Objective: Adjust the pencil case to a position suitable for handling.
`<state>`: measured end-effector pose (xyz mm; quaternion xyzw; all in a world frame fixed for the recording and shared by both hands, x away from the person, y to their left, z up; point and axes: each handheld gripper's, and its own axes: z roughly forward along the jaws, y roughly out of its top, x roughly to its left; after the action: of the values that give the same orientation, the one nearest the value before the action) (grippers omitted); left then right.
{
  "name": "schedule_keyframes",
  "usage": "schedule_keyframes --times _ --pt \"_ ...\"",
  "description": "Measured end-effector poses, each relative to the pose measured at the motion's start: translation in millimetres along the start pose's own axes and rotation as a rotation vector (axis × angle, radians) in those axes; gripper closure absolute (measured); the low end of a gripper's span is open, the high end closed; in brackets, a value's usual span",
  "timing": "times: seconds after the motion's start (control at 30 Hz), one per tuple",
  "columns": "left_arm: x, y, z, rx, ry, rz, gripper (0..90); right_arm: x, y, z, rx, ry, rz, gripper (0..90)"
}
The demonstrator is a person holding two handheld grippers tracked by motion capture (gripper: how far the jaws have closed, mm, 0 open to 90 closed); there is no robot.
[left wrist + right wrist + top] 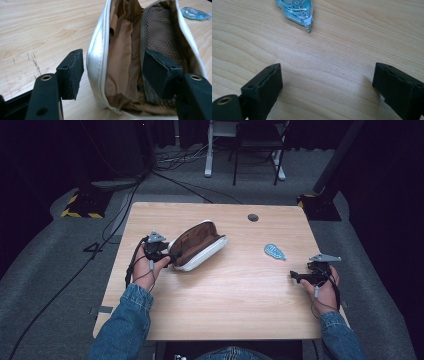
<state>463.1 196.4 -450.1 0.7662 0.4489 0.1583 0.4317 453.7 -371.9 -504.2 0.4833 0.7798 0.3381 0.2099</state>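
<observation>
A white pouch (197, 245) with a brown lining lies unzipped on the left half of the wooden table (240, 295). My left gripper (172, 256) is at its near-left end. In the left gripper view the pouch (96, 57) gapes, and the left gripper (113, 62) straddles one side of it. One jaw stands outside the white wall with a small gap, the other inside by the mesh pocket. A blue tape dispenser (274, 251) lies right of centre. My right gripper (294, 276) rests near the right edge, and in its own view this gripper (327, 75) is open and empty, with the dispenser (297, 10) ahead.
A round cable hole (253, 217) sits near the table's far edge. On the floor beyond are a chair and desk legs (240, 155), loose cables (115, 220) and a stand base with yellow-black stripes (82, 205).
</observation>
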Motion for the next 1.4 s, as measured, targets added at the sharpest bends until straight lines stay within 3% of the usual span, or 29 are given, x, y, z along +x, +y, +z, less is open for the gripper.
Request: schedule_keyframes --times 0.23,0.43,0.73,0.9,1.1,1.3,1.4 --pt "5.3 4.1 14.5 -0.004 0.003 0.007 36.0 -0.4 0.2 0.3 -0.001 0.003 -0.004 9.1" --pt "7.8 6.1 26.3 -0.003 -0.016 -0.025 37.5 -0.4 0.2 0.3 0.000 0.003 -0.004 9.1" --pt "11.4 7.8 43.9 0.022 -0.019 -0.010 40.6 -0.4 0.2 0.3 0.000 0.003 -0.004 9.1" --pt "14.6 5.9 47.4 0.050 -0.027 -0.020 54.0 -0.4 0.2 0.3 0.000 0.003 -0.004 9.2" --pt "17.0 2.7 55.0 0.068 -0.039 -0.018 58.1 -0.4 0.2 0.2 -0.001 0.003 -0.005 9.3" --pt "18.2 1.0 58.2 0.079 -0.062 -0.038 72.1 -0.3 0.2 0.2 -0.001 0.003 -0.005 9.3" --pt "19.4 1.0 57.8 0.078 -0.052 -0.021 77.9 -0.3 0.1 0.1 -0.001 0.004 -0.006 9.8"
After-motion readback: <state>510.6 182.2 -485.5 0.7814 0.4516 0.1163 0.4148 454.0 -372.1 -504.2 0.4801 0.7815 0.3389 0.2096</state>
